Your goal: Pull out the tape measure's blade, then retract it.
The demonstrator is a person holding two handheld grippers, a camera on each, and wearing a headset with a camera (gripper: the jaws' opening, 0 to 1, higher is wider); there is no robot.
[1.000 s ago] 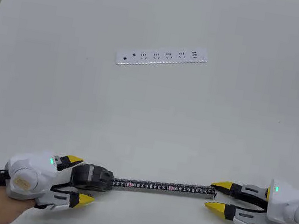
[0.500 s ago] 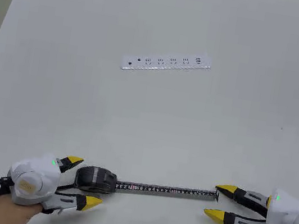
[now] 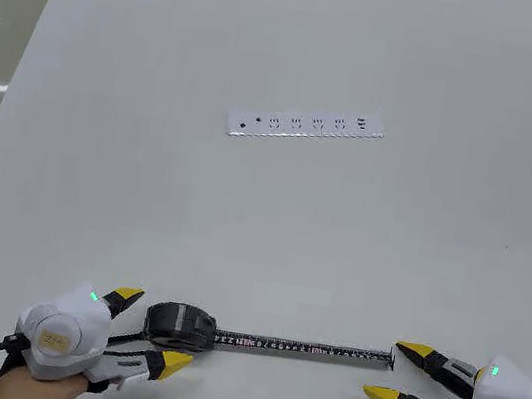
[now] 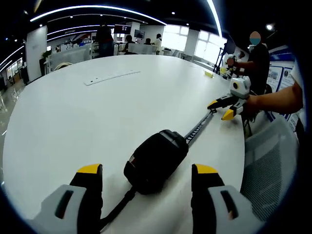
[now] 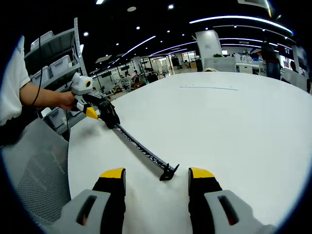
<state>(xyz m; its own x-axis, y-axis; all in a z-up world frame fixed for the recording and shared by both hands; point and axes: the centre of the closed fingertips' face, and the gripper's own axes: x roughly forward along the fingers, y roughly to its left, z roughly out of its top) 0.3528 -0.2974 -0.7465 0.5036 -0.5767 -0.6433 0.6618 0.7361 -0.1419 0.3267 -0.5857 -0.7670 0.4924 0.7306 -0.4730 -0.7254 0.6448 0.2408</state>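
One black tape measure case (image 3: 180, 325) lies on the white table (image 3: 243, 216), its blade (image 3: 303, 347) drawn out flat from the case. Two grippers: the left gripper (image 3: 153, 325) spread wide either side of the case, not gripping it; the right gripper (image 3: 399, 371) gaping at the blade's end farthest from the case, hook (image 5: 167, 173) free. One power strip (image 3: 305, 125) lies well beyond the case

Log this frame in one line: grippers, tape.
left gripper: open, jaws flanking tape measure case | right gripper: open, hook ahead of jaws, ungripped | blade: out, flat on table | retract: pending
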